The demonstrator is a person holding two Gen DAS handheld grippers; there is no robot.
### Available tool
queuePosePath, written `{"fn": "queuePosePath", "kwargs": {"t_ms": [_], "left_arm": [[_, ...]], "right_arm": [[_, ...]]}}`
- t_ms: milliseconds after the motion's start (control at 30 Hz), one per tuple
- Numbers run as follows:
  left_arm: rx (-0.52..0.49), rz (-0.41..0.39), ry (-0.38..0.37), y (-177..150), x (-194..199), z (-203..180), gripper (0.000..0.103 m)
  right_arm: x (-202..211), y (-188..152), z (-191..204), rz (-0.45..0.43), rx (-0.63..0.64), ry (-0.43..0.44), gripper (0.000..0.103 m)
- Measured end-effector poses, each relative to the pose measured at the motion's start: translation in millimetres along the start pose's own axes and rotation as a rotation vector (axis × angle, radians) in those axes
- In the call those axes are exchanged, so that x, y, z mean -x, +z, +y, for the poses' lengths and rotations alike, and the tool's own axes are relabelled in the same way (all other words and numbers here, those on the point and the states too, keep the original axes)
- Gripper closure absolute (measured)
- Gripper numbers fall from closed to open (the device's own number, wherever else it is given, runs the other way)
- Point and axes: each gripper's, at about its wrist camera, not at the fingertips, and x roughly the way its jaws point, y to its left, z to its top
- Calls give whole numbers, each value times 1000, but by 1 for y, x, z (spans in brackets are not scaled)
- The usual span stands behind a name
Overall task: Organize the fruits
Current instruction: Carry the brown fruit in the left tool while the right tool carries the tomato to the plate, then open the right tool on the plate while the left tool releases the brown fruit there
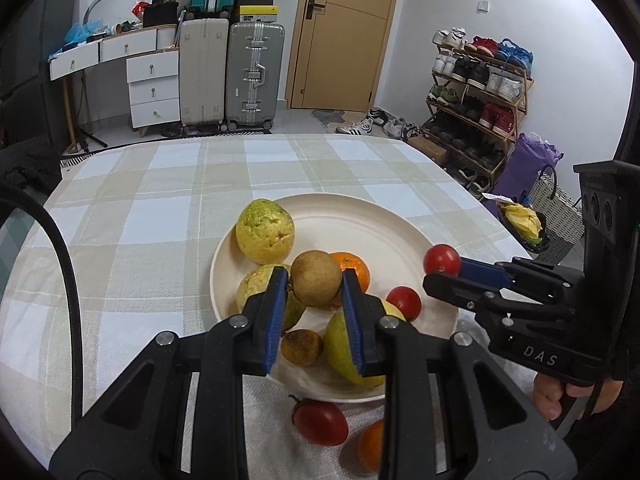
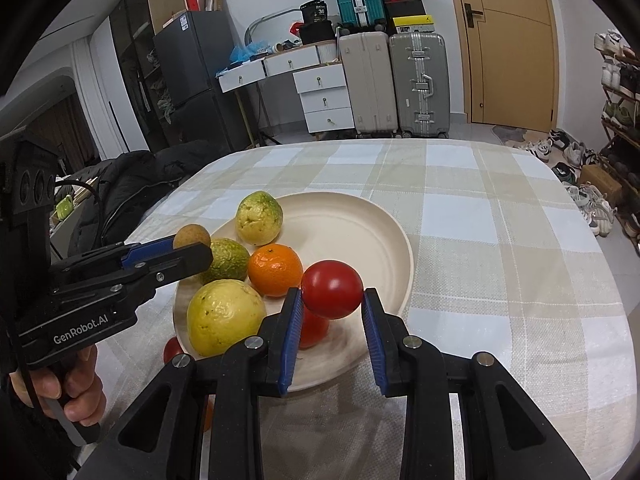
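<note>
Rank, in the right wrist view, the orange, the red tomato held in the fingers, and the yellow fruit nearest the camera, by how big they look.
1. Yellow fruit, largest.
2. Red tomato and orange look alike; the tomato sits nearer the camera, so I would not rank them.

Suitcases (image 1: 232, 76), white drawers (image 1: 154, 90), shoe rack (image 1: 476, 92), wooden door (image 1: 340, 32)

The left gripper (image 1: 316, 280) is held angled downward, jaws clamped; the right gripper (image 2: 332, 296) likewise (each handle gripped by a hand (image 2: 76, 384)).
</note>
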Motion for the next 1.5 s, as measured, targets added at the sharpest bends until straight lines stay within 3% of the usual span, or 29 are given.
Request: {"fn": "queuePosePath", "kwargs": {"t_ms": [733, 1000, 1033, 1067, 1100, 1133, 1233, 1267, 1500], "left_arm": [[-19, 24, -26, 0, -13, -10, 78], [-6, 20, -19, 1, -2, -6, 77], [-12, 15, -9, 1, 2, -5, 71], [-19, 9, -1, 1, 7, -5, 66], [-23, 2, 8, 0, 12, -5, 53], [-26, -9, 15, 0, 18, -4, 40], [-31, -42, 27, -5, 37, -4, 20], [-36, -45, 32, -7, 43, -4, 18], [-48, -43, 37, -26, 74, -3, 4]], "right_arm": [[6, -1, -2, -26, 8, -11, 72], [13, -3, -1, -38, 16, -46, 44], [16, -4, 0, -43, 20, -56, 39], [18, -5, 0, -50, 23, -61, 28], [21, -6, 1, -58, 26, -63, 19], [25, -8, 1, -64, 27, -64, 16], [32, -13, 3, -61, 22, -70, 5], [34, -14, 3, -62, 24, -78, 1], [45, -22, 8, -56, 21, -73, 0]]}}
